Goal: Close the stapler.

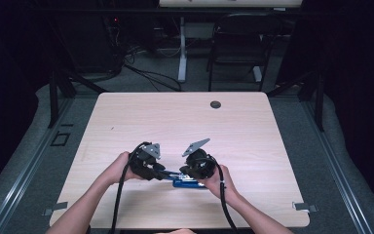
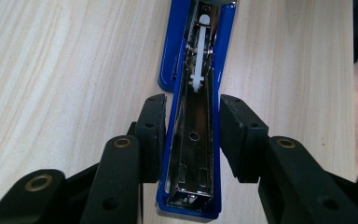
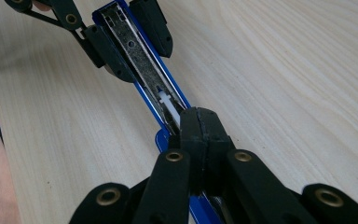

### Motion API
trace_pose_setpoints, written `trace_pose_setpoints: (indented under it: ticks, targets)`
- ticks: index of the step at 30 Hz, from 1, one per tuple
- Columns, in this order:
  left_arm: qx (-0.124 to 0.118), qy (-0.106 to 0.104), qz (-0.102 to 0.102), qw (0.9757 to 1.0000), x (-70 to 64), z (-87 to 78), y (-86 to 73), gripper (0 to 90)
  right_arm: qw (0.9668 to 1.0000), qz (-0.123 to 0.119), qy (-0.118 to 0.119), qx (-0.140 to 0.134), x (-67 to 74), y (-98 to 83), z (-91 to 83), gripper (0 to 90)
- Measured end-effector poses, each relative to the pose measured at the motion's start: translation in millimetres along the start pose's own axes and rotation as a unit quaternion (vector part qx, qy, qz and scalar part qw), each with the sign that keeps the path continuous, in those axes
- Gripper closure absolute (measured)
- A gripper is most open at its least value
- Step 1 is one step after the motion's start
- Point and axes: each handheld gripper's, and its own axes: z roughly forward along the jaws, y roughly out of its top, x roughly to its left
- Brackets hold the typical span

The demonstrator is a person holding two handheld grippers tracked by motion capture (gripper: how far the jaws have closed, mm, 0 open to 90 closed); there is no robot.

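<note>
Looking at the high view, the blue metal stapler with its chrome staple channel exposed (image 1: 187, 182) sits low in the frame, a bit left of centre, flat on the pale wood-grain bench (image 1: 185, 126), between the two hands.

The left hand-held gripper (image 2: 192, 140) straddles one end of it. In the left gripper view its left pad is right up against the blue side wall, while the right pad looks to have a thin sliver of daylight, so I'd call it a loose bracing hold rather than a real squeeze, though honestly the angle makes that hard to judge. The right hand-held gripper (image 3: 200, 128) is fully clenched, pads pressed together, tips sitting at the channel near the white plastic pusher (image 3: 168, 103). Nothing shows between its pads, so it looks more like poking or pressing than pinching.

Handling-wise: this thing is rigid steel, small but fairly dense, and not fragile. The painted sides and chrome are slick, so it'll want to skate on the smooth bench if pushed from one end. Best place to grab is across the blue side walls, mid-body, where they're flat and parallel. Stay off the pusher, that's probably the weak bit.
</note>
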Motion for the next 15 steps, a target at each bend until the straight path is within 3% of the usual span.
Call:
trace_pose_setpoints:
  ticks: [11,15]
  targets:
    - [0.007,-0.001,-0.011,0.9999,0.0,-0.6,-5.5,56.4,1.0000,-0.008,0.002,-0.005,2.6,-0.3,2.2,90.0]
    - [0.010,0.005,-0.017,0.9998,0.5,-1.6,-8.6,58.3,1.0000,-0.008,0.002,-0.002,1.6,-0.4,1.4,90.0]
